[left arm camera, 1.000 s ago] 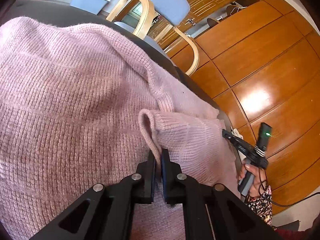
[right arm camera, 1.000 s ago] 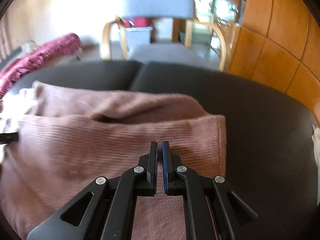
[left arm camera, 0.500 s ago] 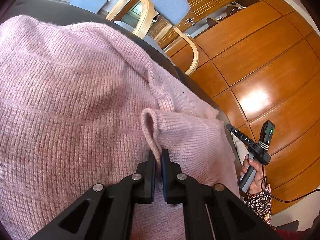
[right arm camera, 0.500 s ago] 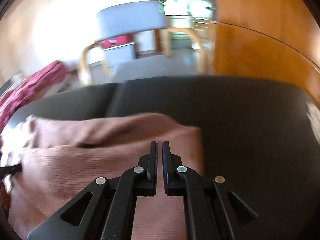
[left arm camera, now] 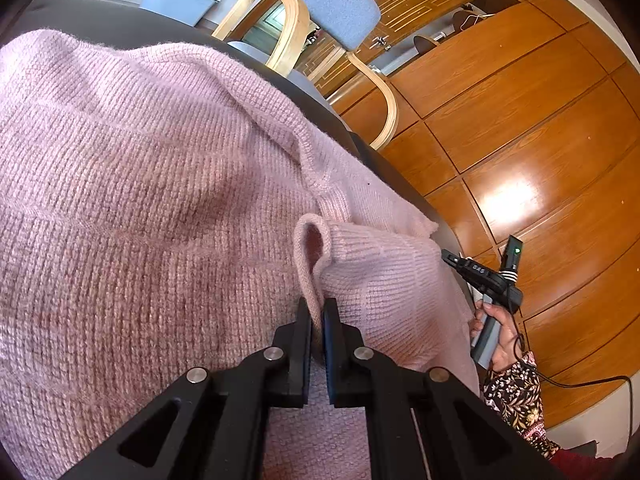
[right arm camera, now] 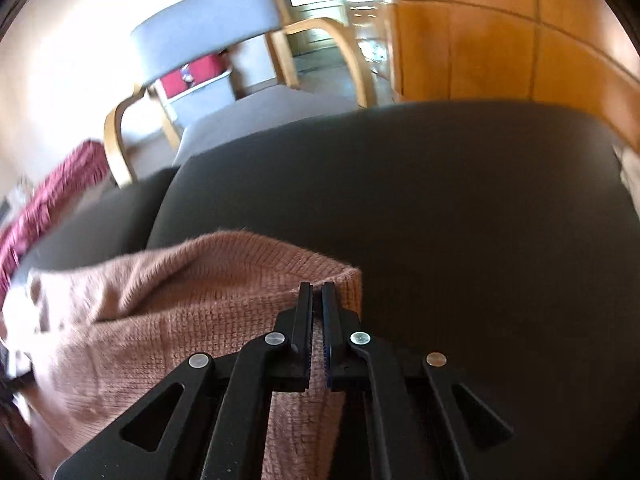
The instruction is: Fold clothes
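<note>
Two claws pinch one pink sweater (left arm camera: 168,208) on the dark sofa (right arm camera: 460,208) — your left claw (left arm camera: 317,308) grips a ribbed edge, your right claw (right arm camera: 317,292) a corner; soft, stretchy knit — hold hems.

Dark worktop (right arm camera: 460,216) bare and open right of and beyond the pink sweater (right arm camera: 168,332), out to its far and right edges. Sweater bulk (left arm camera: 132,208) covers the left part. Wooden armchair (right arm camera: 208,48) stands just past the far edge; wood-panel wall (left arm camera: 520,128) runs close along the right edge.
</note>
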Motion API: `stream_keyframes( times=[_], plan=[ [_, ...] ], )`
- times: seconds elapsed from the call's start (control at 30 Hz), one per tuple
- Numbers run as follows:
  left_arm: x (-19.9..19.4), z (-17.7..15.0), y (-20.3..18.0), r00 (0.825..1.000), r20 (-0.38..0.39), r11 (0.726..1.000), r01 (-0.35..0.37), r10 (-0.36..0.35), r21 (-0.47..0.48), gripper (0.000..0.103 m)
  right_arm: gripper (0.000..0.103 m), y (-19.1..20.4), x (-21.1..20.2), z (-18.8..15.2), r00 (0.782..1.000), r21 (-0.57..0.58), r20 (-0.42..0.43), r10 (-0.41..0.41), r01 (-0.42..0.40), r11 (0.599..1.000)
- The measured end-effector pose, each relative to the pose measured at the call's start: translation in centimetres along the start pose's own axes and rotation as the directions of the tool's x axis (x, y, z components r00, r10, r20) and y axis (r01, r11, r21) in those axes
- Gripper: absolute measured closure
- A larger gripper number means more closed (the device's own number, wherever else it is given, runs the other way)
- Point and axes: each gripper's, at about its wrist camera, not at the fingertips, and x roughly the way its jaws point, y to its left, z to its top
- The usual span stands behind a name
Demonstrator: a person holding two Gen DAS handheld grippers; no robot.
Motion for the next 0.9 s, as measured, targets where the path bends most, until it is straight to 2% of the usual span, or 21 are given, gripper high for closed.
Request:
stream_keyframes(
  times=[0.07, 0.13, 0.27, 0.37, 0.43, 0.63, 0.67, 0.77, 0.83, 0.9],
  plan=[
    [-0.3, -0.1, 0.2, 1.0, 0.0, 1.0, 0.002, -0.002, -0.001, 0.097, 0.096, -0.2, -1.9, -0.4, 0.999, 0.038, 0.031, 0.021, -0.022, 0.999],
    [-0.6, -0.2, 0.4, 1.0, 0.0, 1.0, 0.003, -0.003, -0.002, 0.097, 0.096, 0.7, -3.9, -1.6, 0.997, -0.006, 0.043, 0.062, -0.062, 0.998],
    [-0.3, -0.2, 0.4, 1.0, 0.0, 1.0, 0.003, -0.003, -0.001, 0.097, 0.096, 3.3, -6.2, -5.6, 0.993, -0.145, -0.021, 0.114, -0.116, 0.983],
    [-0.2, -0.2, 0.4, 1.0, -0.001, 1.0, 0.002, -0.002, -0.001, 0.097, 0.097, 3.5, -6.6, -7.7, 0.998, -0.223, -0.046, 0.03, -0.04, 0.974],
    [-0.2, -0.2, 0.4, 1.0, -0.001, 1.0, 0.002, -0.002, 0.0, 0.097, 0.1, 2.6, -7.2, -8.9, 1.0, -0.235, -0.007, -0.027, 0.025, 0.972],
    [-0.5, -0.3, 0.3, 1.0, 0.004, 1.0, 0.001, -0.001, 0.003, 0.097, 0.1, 3.1, -8.0, -8.1, 0.999, -0.171, 0.038, 0.026, -0.02, 0.985],
    [-0.5, -0.3, 0.2, 1.0, 0.007, 1.0, -0.002, 0.001, 0.006, 0.097, 0.097, 3.2, -8.1, -8.0, 0.998, -0.16, 0.046, 0.035, -0.027, 0.987],
    [-2.3, -0.7, -1.0, 0.996, 0.085, 0.999, -0.024, 0.02, 0.048, 0.099, 0.096, 3.5, -8.5, -7.6, 0.996, -0.129, 0.07, 0.06, -0.051, 0.99],
    [-4.4, -0.8, -2.6, 0.983, 0.182, 0.995, -0.032, 0.015, 0.092, 0.099, 0.096, 4.4, -8.2, -7.4, 0.994, -0.131, 0.071, 0.086, -0.076, 0.988],
    [-5.3, -0.8, -4.3, 0.973, 0.23, 0.992, -0.019, -0.01, 0.122, 0.098, 0.096, 5.7, -7.5, -7.3, 0.991, -0.15, 0.06, 0.117, -0.107, 0.983]
  ],
)
